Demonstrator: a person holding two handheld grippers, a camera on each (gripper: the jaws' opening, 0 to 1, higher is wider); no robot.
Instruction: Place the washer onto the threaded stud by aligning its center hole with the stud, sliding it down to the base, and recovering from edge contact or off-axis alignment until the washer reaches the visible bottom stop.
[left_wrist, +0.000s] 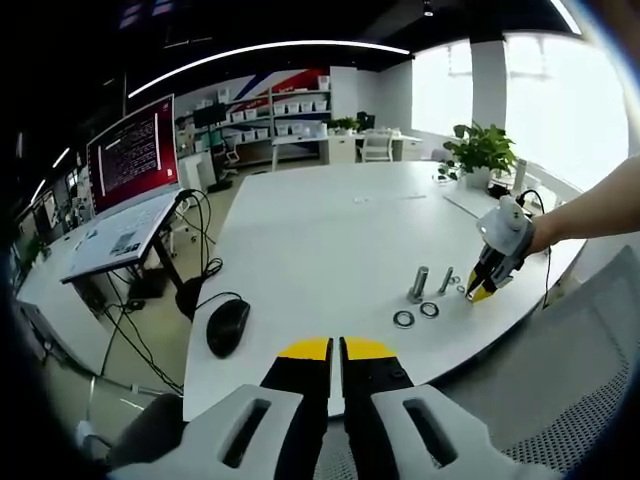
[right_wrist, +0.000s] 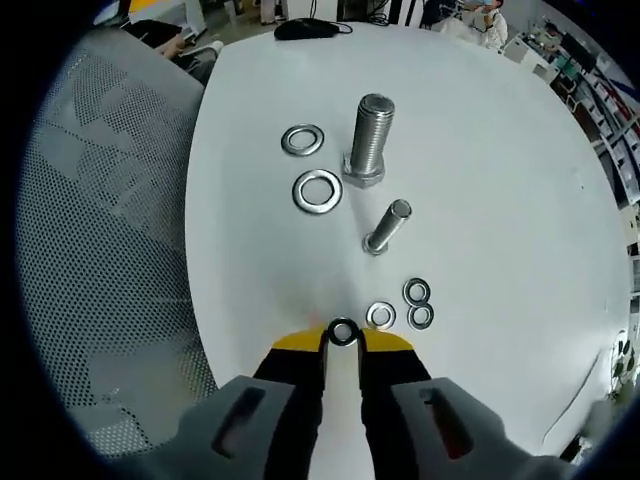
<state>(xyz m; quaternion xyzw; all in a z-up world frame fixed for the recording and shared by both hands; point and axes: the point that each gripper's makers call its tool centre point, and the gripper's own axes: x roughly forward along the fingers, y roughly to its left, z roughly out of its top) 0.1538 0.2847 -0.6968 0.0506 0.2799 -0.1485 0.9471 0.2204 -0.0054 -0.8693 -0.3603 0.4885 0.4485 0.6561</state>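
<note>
A small washer (right_wrist: 342, 332) sits pinched between the yellow tips of my right gripper (right_wrist: 342, 338), just above the white table (right_wrist: 480, 150). Ahead stand a thin threaded stud (right_wrist: 388, 226) and, farther on, a thick one (right_wrist: 370, 140), both head down. Two large washers (right_wrist: 317, 191) (right_wrist: 302, 139) lie left of the thick stud. Three small washers (right_wrist: 381, 315) lie loose by my tips. From the left gripper view, the right gripper (left_wrist: 480, 291) hovers just right of the studs (left_wrist: 418, 285). My left gripper (left_wrist: 335, 348) is shut on nothing at the table's near edge.
A black mouse (left_wrist: 227, 326) with its cable lies at the table's left edge. An open laptop (left_wrist: 130, 180) stands on a side stand beyond it. A potted plant (left_wrist: 478, 150) is at the far right. A grey mesh chair (right_wrist: 110, 200) flanks the table.
</note>
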